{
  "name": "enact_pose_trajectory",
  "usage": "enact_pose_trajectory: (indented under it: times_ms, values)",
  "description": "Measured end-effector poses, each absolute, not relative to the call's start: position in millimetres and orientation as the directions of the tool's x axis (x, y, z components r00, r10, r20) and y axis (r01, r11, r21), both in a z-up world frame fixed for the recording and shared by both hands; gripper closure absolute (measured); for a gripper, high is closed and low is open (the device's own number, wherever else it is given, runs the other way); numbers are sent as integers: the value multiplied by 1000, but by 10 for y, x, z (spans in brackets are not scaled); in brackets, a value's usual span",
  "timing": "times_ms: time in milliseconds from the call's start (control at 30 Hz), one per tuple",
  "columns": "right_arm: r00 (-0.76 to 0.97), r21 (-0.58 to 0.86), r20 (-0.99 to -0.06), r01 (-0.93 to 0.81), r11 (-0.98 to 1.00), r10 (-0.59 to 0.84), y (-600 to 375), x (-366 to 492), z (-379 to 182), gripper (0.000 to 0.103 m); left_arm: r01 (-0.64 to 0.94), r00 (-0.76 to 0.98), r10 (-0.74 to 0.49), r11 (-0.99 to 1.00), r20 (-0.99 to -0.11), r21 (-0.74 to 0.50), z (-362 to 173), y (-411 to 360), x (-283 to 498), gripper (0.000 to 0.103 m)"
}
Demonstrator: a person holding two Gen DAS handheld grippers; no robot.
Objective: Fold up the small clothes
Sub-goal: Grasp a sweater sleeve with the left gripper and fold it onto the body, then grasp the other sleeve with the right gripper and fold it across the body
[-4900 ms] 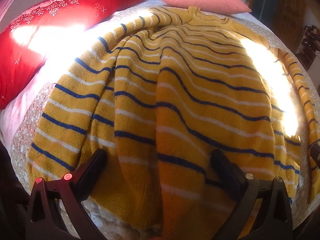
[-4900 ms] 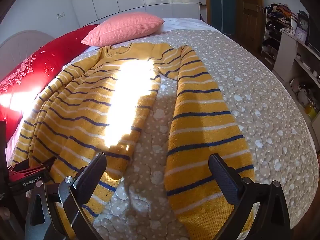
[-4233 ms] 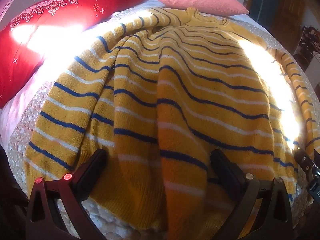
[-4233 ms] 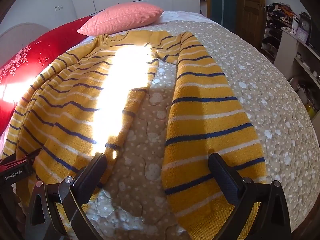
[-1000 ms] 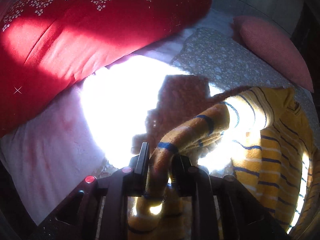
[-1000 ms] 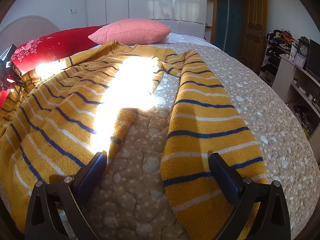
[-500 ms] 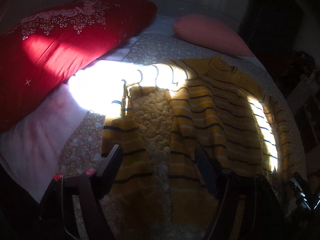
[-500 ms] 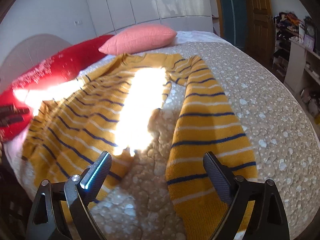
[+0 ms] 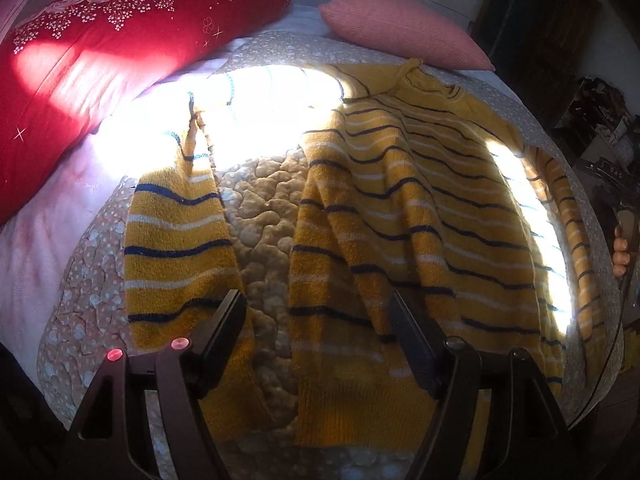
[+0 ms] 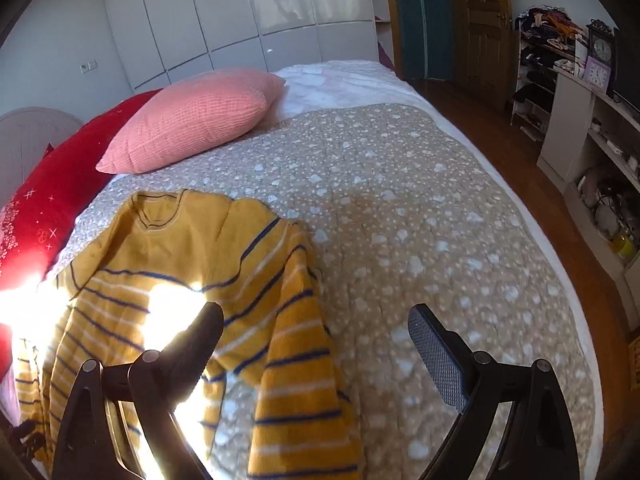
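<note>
The sweater (image 9: 408,208) is spread on the quilt (image 10: 420,216), one sleeve (image 9: 176,240) laid apart at its left; two pillows (image 10: 192,120) are set behind it (side by side)

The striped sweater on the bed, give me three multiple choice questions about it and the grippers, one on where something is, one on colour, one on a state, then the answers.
1. Where does the sweater lie?
A. on the quilt
B. on the floor
C. on the shelf

2. What colour is the pillow nearest the sweater's collar?
A. green
B. pink
C. white

3. How do the two grippers stand?
A. both shut on cloth
B. one shut
C. both open, holding nothing

Answers:
1. A, it is spread on the spotted quilt.
2. B, the pink pillow lies just beyond the collar.
3. C, the left gripper and the right gripper show wide gaps between their fingers.
</note>
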State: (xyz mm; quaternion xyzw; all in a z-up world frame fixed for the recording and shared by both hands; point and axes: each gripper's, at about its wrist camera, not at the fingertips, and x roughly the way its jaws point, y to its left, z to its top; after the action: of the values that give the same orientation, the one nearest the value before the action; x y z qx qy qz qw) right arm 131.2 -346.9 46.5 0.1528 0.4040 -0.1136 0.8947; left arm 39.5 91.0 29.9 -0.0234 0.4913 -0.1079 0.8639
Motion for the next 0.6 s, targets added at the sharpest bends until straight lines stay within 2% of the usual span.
enact_pose_trajectory:
  times_ms: [100,133,167,200,233,333,433,567,600]
  values:
    - [582,161,-810,344,925,-75,-3529,1784,242,9,144,485,-211,976,-849,-161,277,916,411,30]
    - [544,157,-837,341,927,-58,-3537,1908,155,20,139,482,-214,976,-850,-167,274,926,417,30]
    - [507,174,-862,331,927,-20,-3549,2004,78,59,136,482,-218,976,-849,-173,282,936,408,30]
    - [474,212,-880,313,926,41,-3551,2069,9,87,138,485,-227,974,-845,-182,303,948,394,30]
    - [457,226,-887,311,923,63,-3555,2099,-26,95,140,491,-237,971,-839,-192,331,964,376,30]
    - [491,113,-869,313,943,-59,-3584,2128,113,97,134,513,-253,968,-820,-214,422,1029,360,30]
    - [462,-22,-860,391,920,-216,-3831,2274,201,100,108,523,-253,967,-814,-231,467,1090,389,30]
    - [394,-118,-855,486,866,-338,-4184,2553,178,102,100,525,-239,970,-817,-220,458,1094,427,30]
    - [350,-214,-828,525,824,-438,-4228,2618,158,103,95,520,-231,972,-822,-213,434,1093,441,30]
